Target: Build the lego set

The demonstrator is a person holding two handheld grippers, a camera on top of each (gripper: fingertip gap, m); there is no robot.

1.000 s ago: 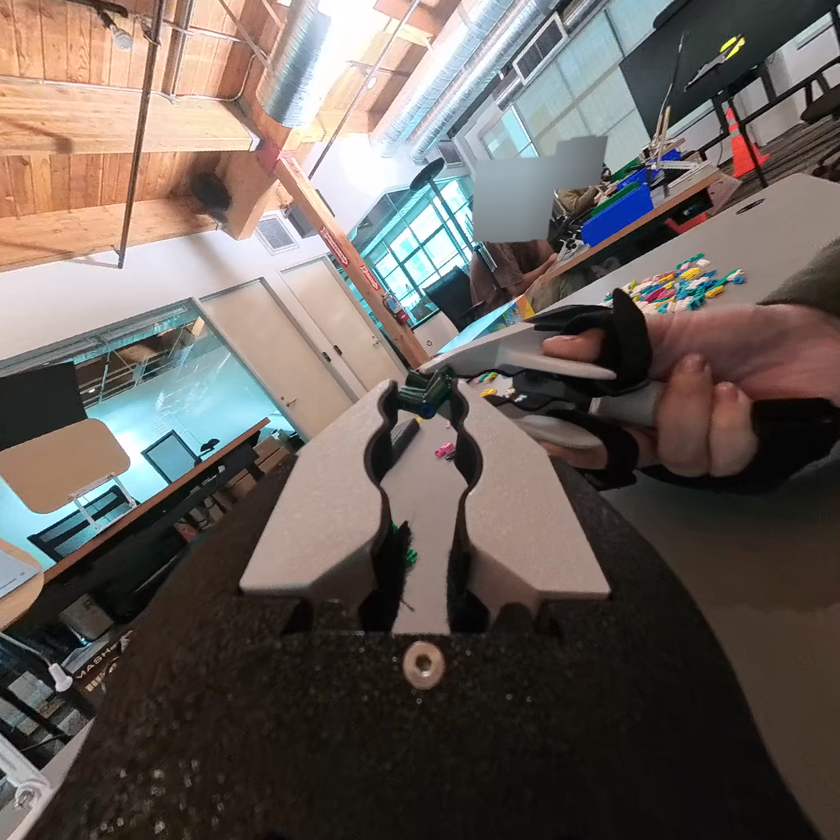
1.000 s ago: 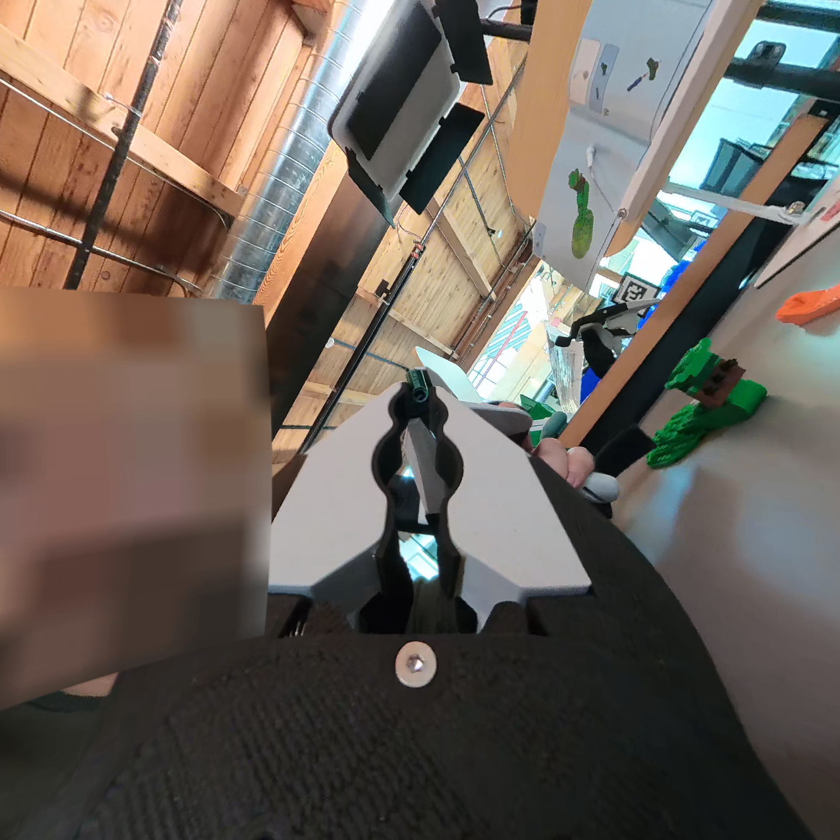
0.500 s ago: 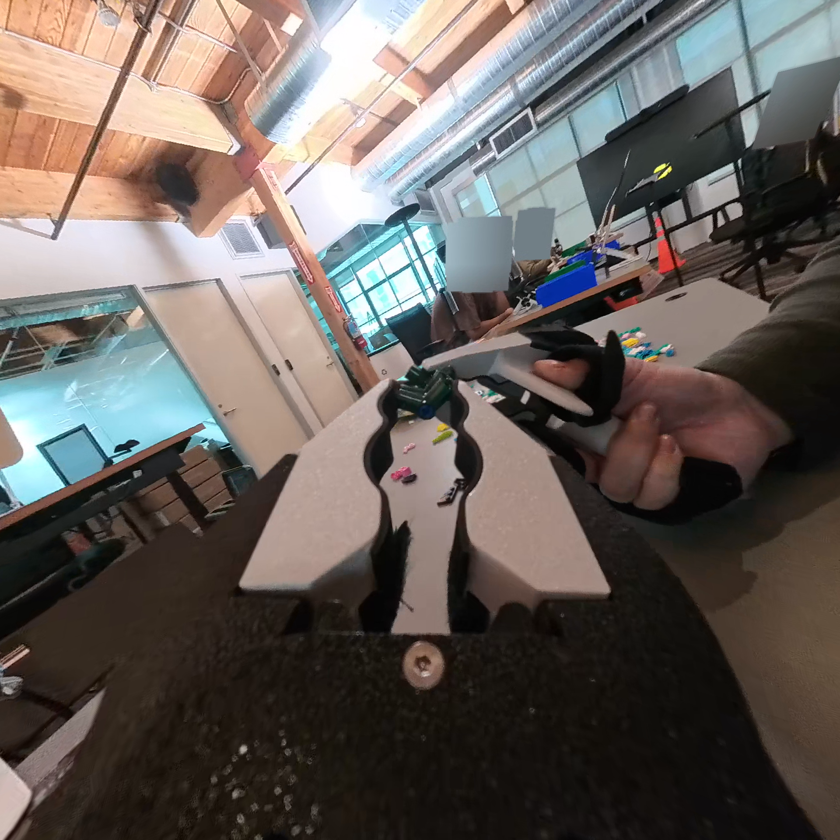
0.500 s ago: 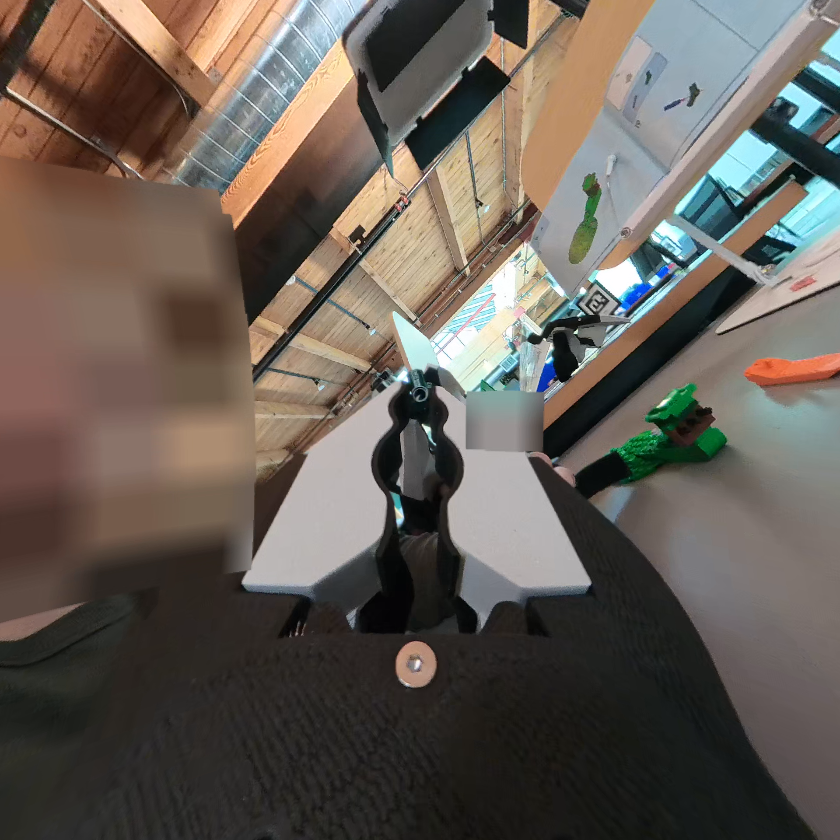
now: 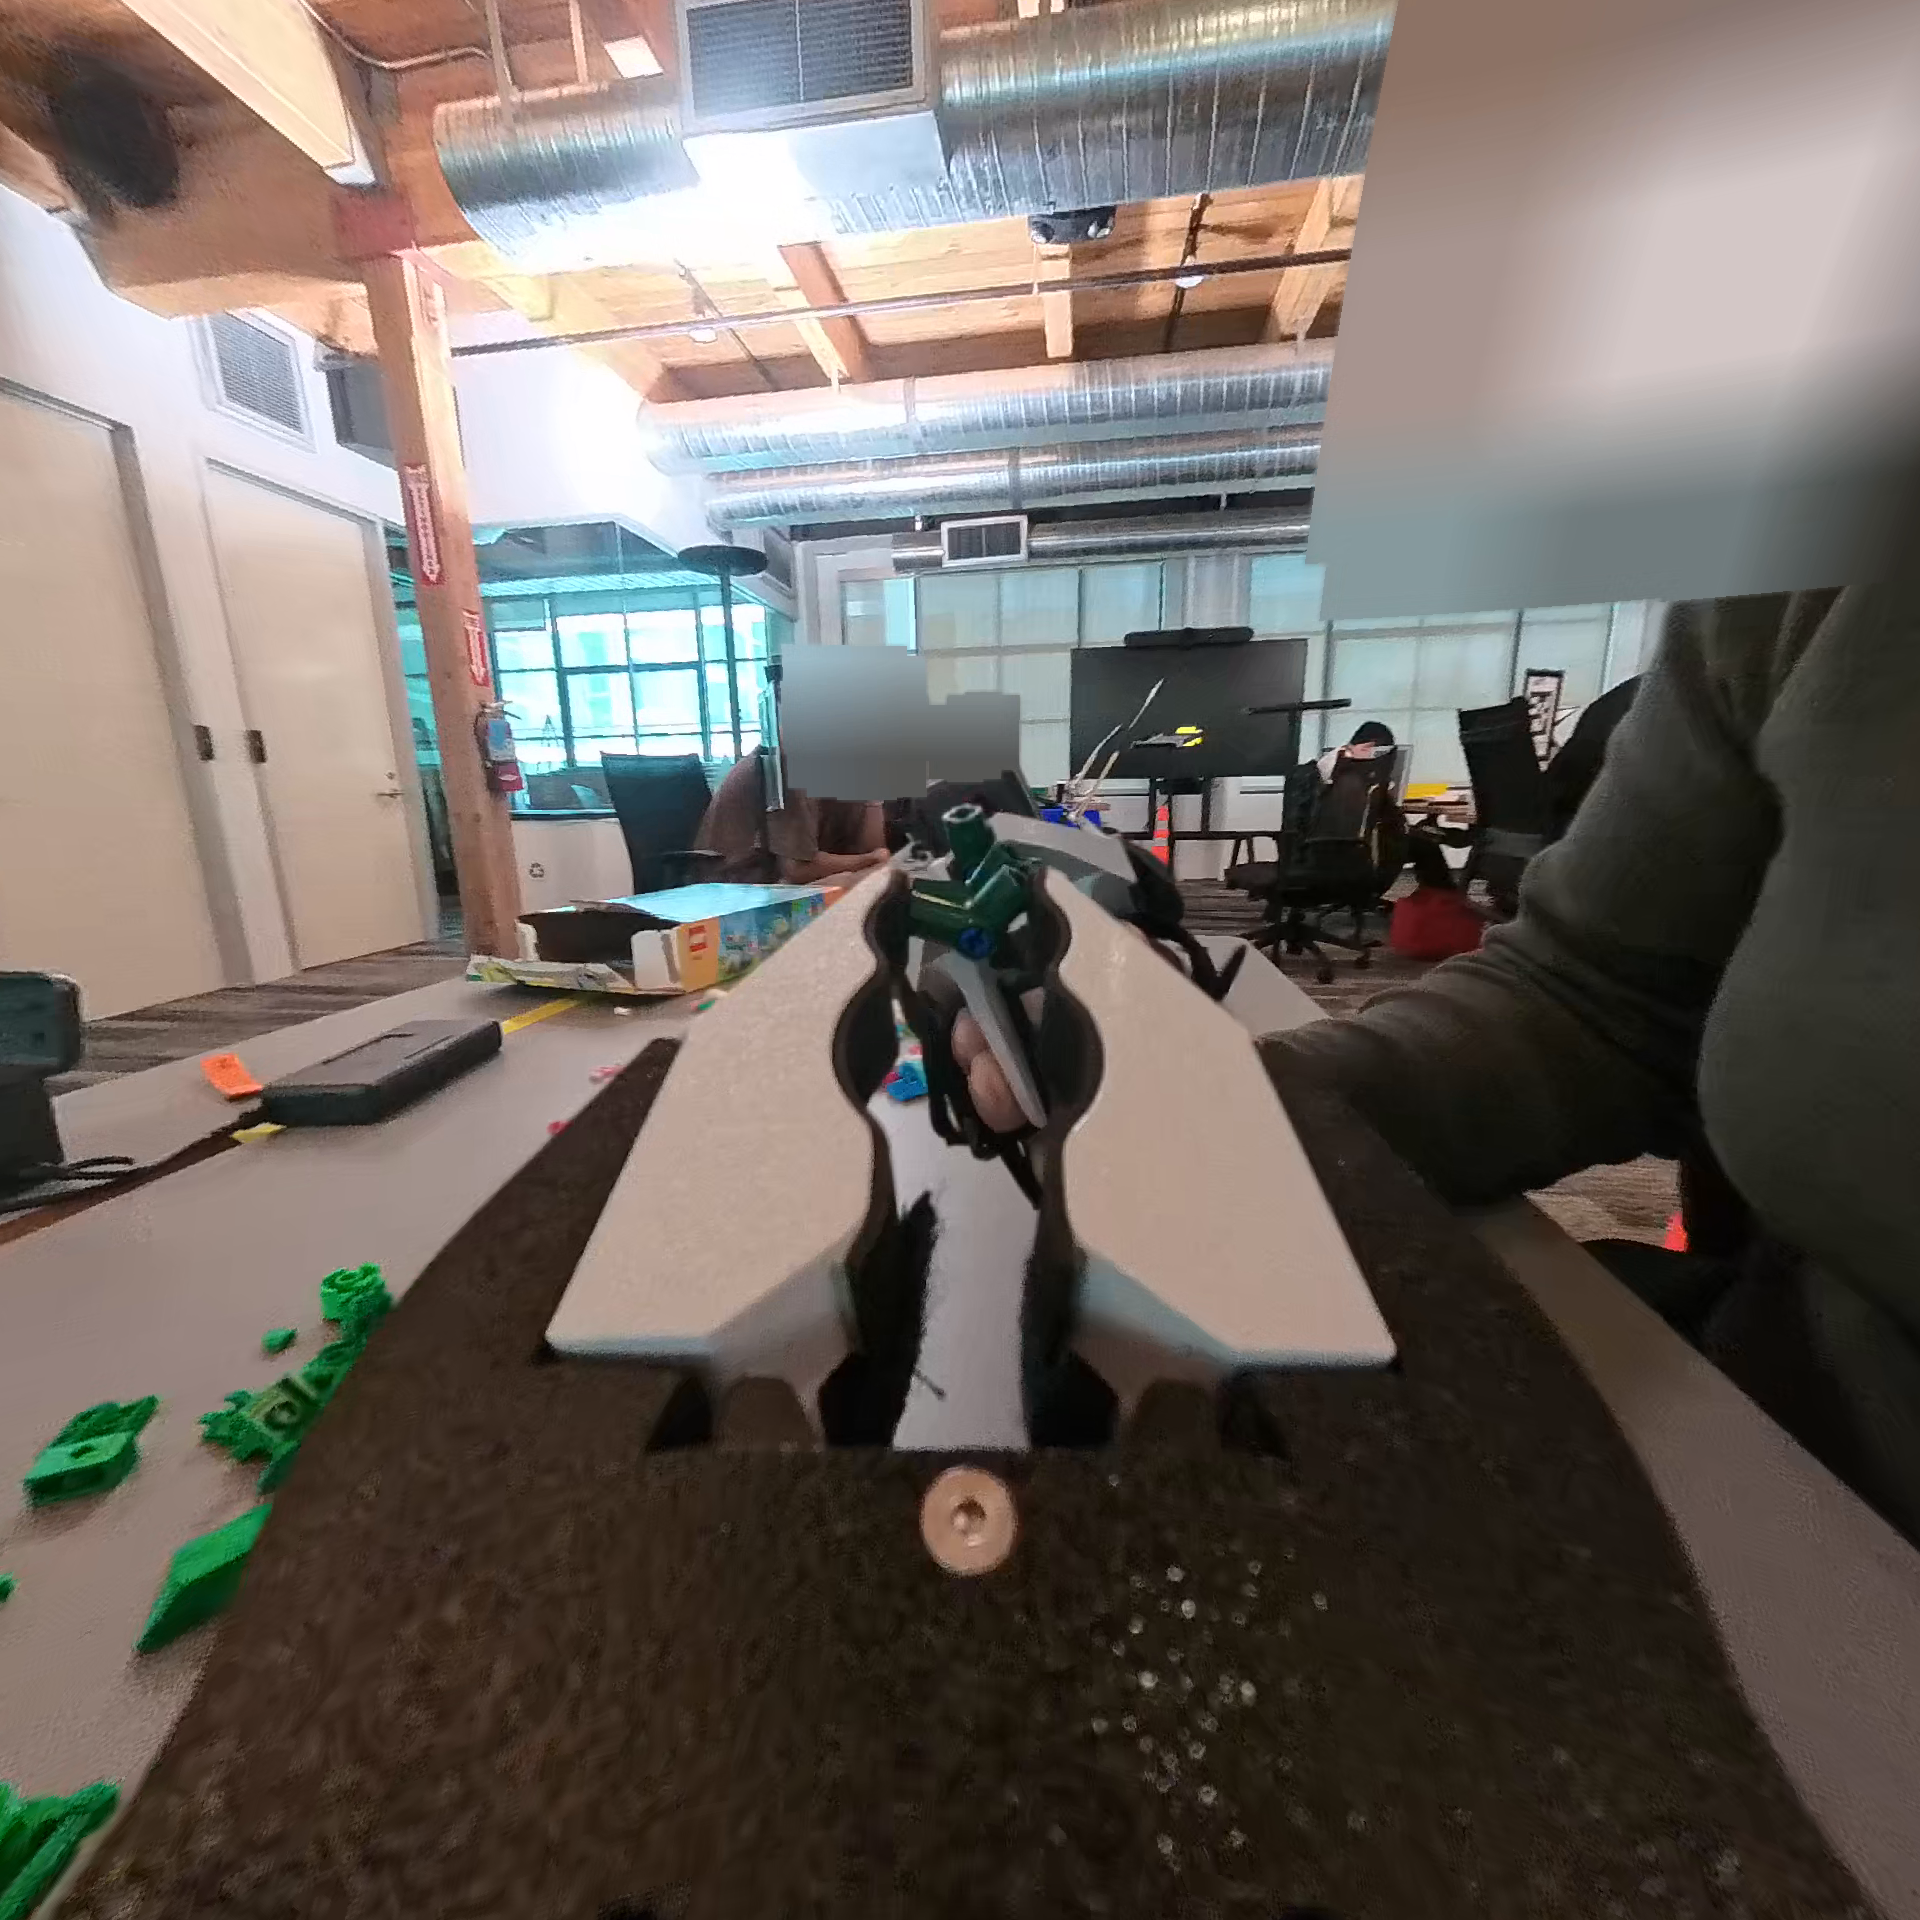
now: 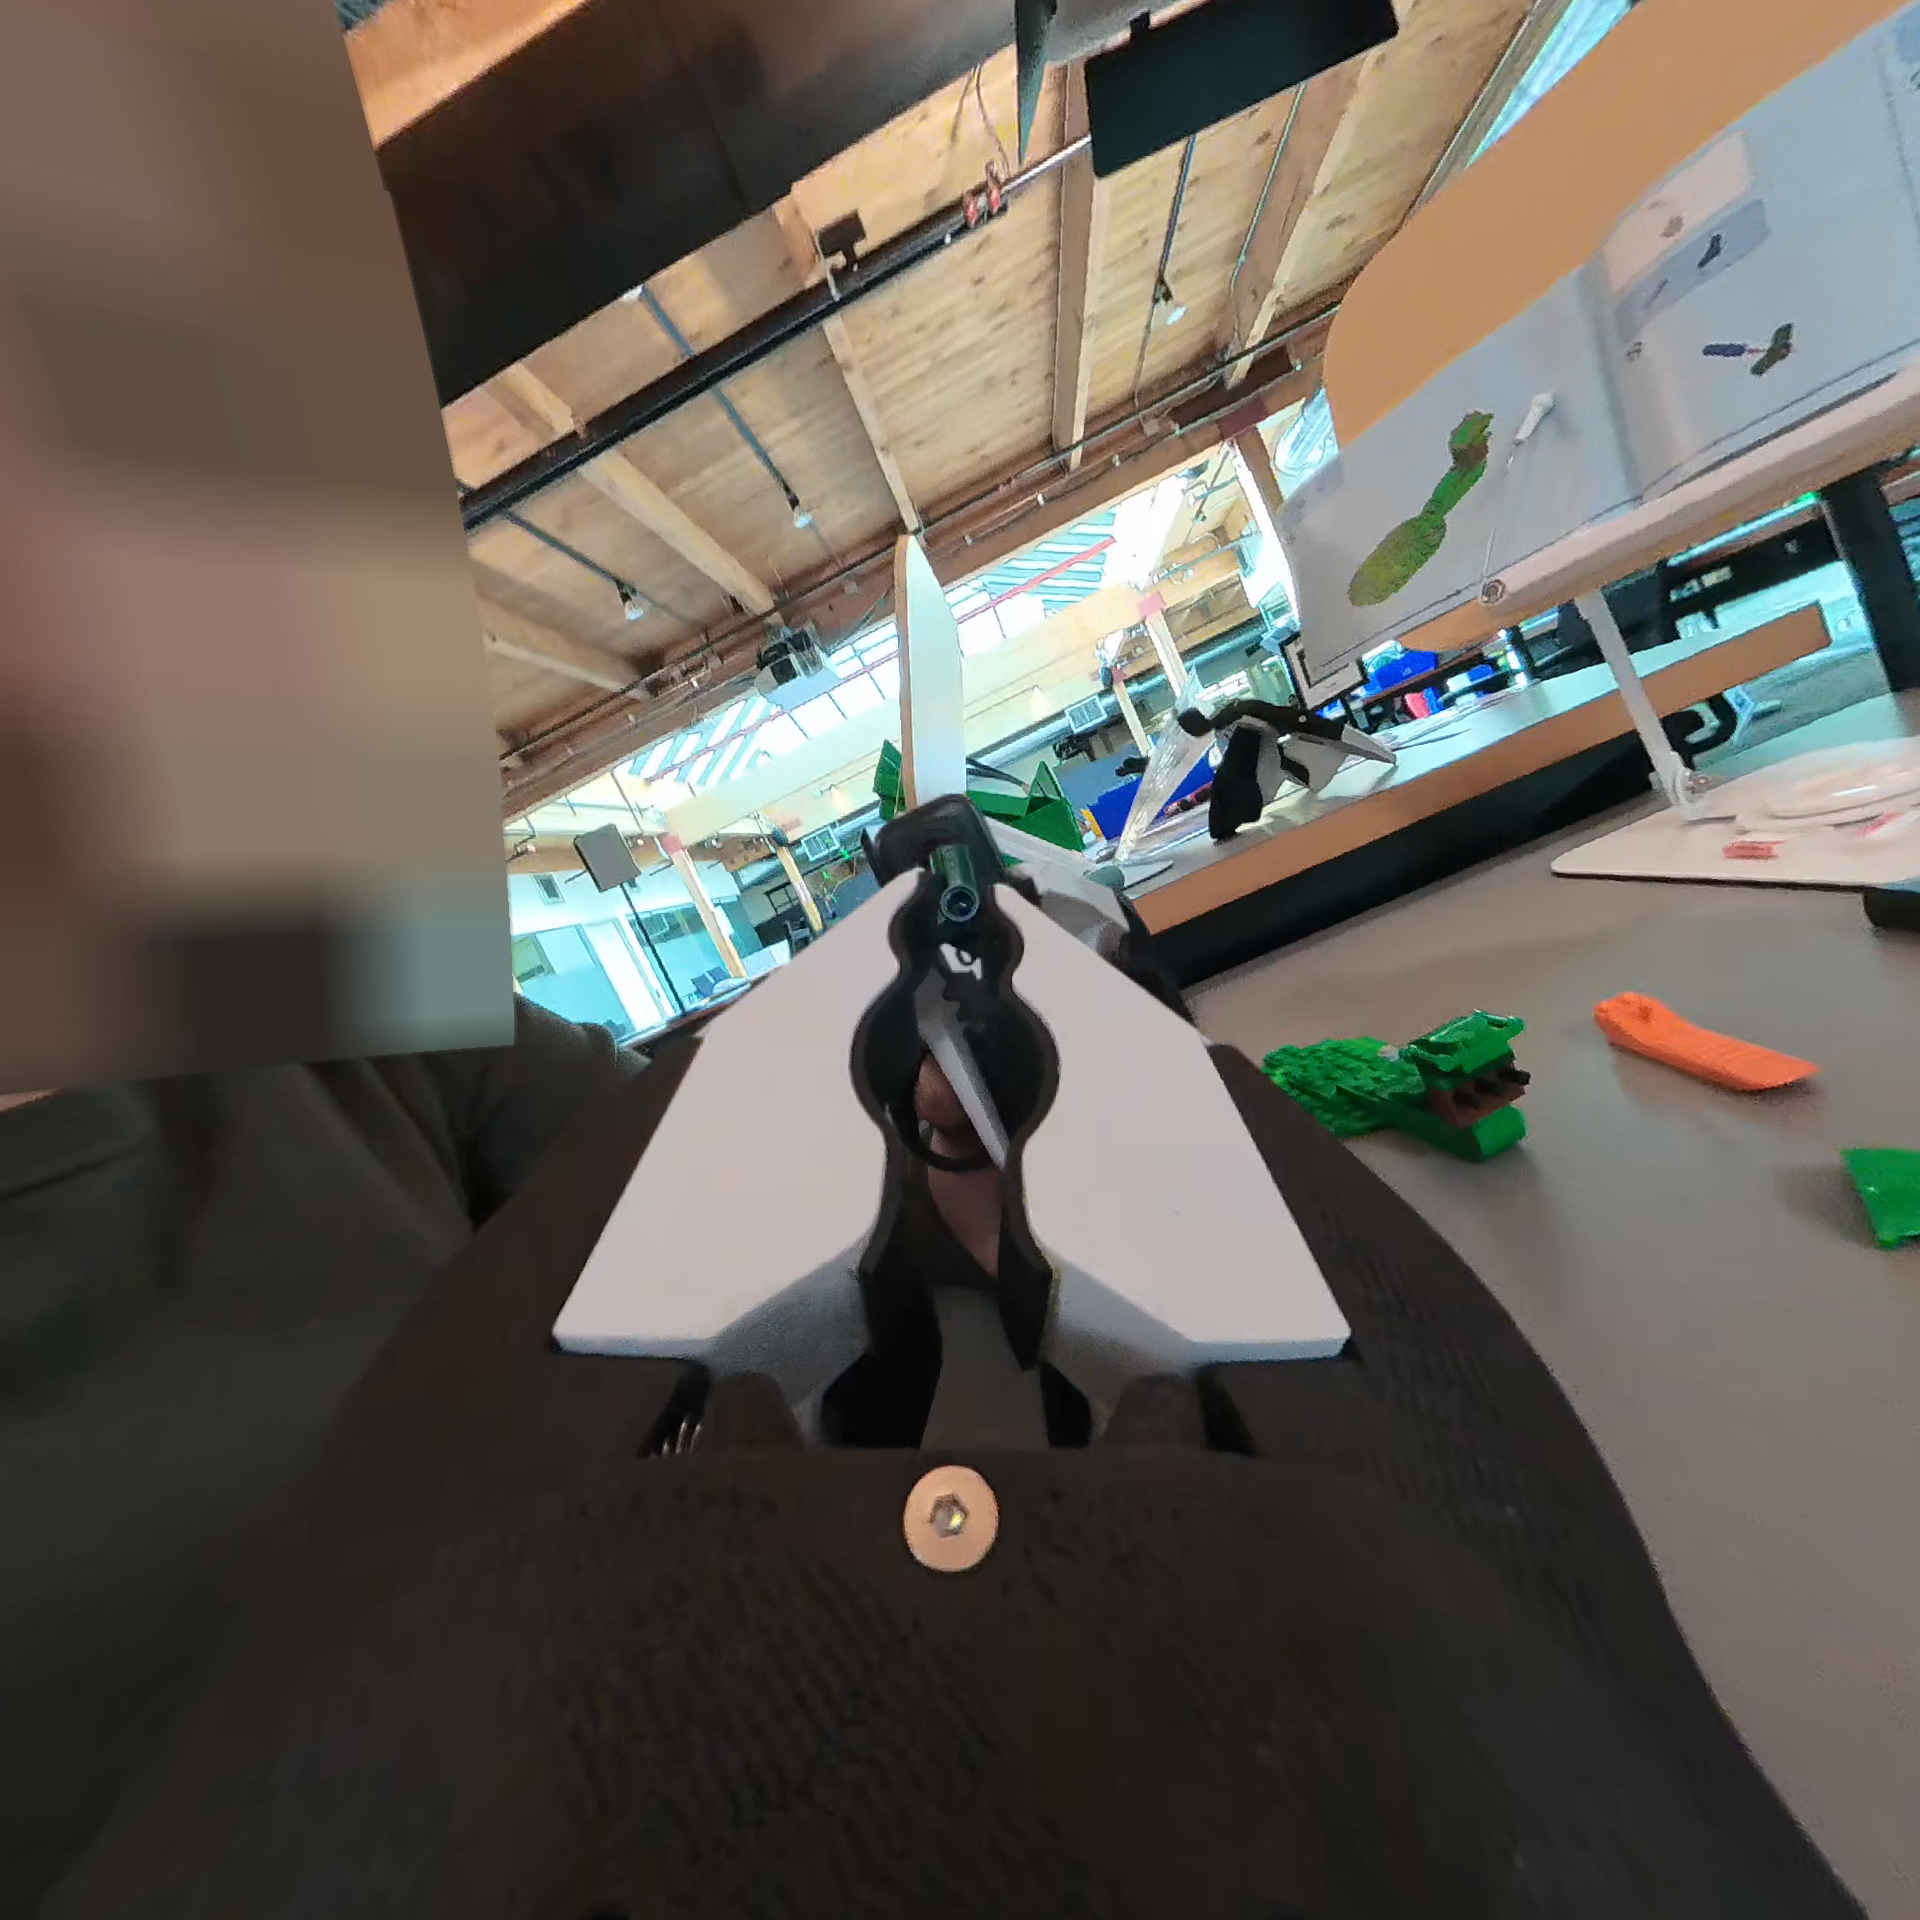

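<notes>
Landmark: dark green lego assembly, held up in the air above the grey tabletop, with a small blue piece on its underside.
Left gripper: clenched on the dark green lego assembly at the fingertips, jaws nearly together.
Right gripper: tips meet the left gripper head-on at the assembly; it pinches a small dark green tubular piece, jaws closed on it. From the left wrist view it shows just behind the assembly, with a hand wrapped round its handle.
Loose green bricks: scattered on the tabletop, low and to the left of the assembly in the left wrist view.
Green lego model: partly built, with a brown part at one end, resting on the tabletop to the right of the assembly in the right wrist view.
Orange brick separator: flat on the tabletop, just beyond the green lego model.
Lego box: opened, lying on the tabletop left of and behind the assembly.
Black case: on the tabletop, left of the assembly, nearer than the box.
Instruction booklet: propped open on a white stand, up and right of the assembly.
</notes>
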